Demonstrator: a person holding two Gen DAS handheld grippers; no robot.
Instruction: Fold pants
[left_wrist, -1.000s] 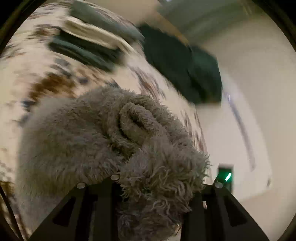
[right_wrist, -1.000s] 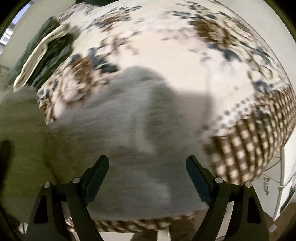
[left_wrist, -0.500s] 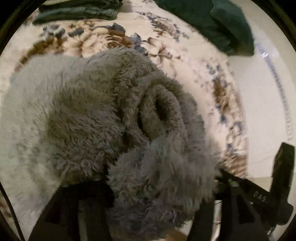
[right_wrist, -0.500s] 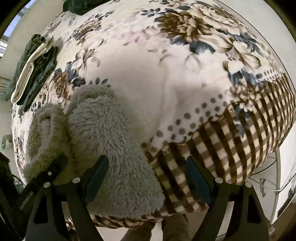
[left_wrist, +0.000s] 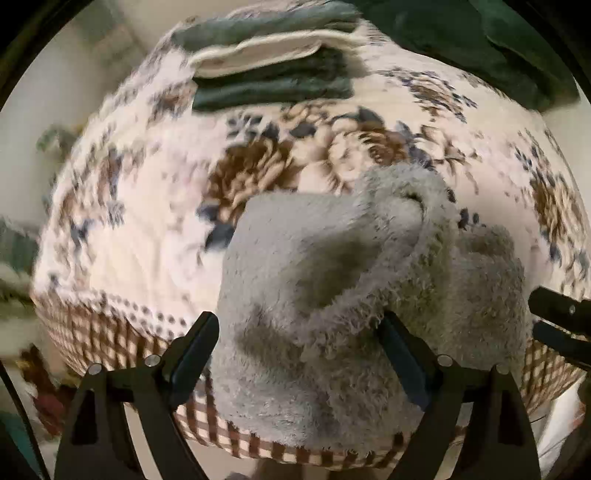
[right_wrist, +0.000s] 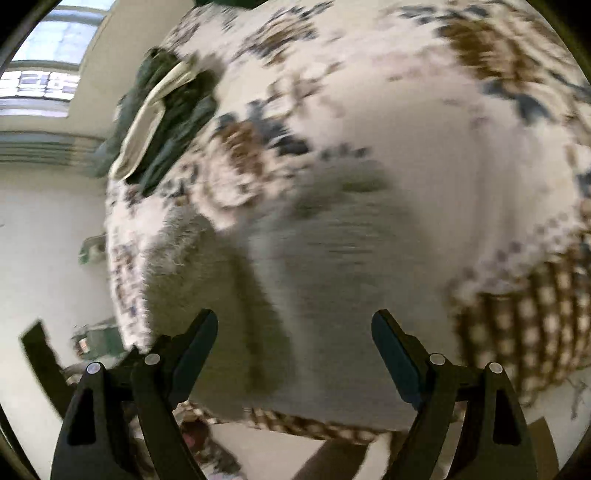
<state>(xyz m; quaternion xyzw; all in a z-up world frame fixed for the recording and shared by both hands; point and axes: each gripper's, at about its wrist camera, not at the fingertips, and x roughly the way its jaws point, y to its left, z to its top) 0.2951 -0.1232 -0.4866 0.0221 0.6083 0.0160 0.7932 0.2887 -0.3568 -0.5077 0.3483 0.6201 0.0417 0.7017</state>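
- The grey fleece pants (left_wrist: 317, 332) are sitting in a bunched, partly folded heap near the front edge of the bed, right on top of the floral blanket (left_wrist: 140, 206).
- Left gripper (left_wrist: 299, 347) is over that heap, pointing steeply down. Its jaws have just been opening and now stand wide. The fuzzy fabric bulges up between the two fingers, but the pads aren't pinching it as far as I can see, so it's let go.
- There's a rolled-looking ridge of fleece on the far right side of the heap in the left wrist view, with a dark fold hollow in the middle.
- Right gripper (right_wrist: 295, 343) is spread wide too, with nothing clamped. It hovers over the grey pants (right_wrist: 295, 295); that view is really smeared, so I can't tell if the fingertips touch the cloth.
- In the left wrist view, a bit of the other black gripper pokes in at the right edge.
- At the back of the bed there's a stack of folded clothes (left_wrist: 273, 70), dark green with a cream piece in between, well apart from the pants.
- A dark green garment (left_wrist: 491, 48) lies at the far right corner.
- The blanket's checked brown border (right_wrist: 535, 325) hangs over the near edge.
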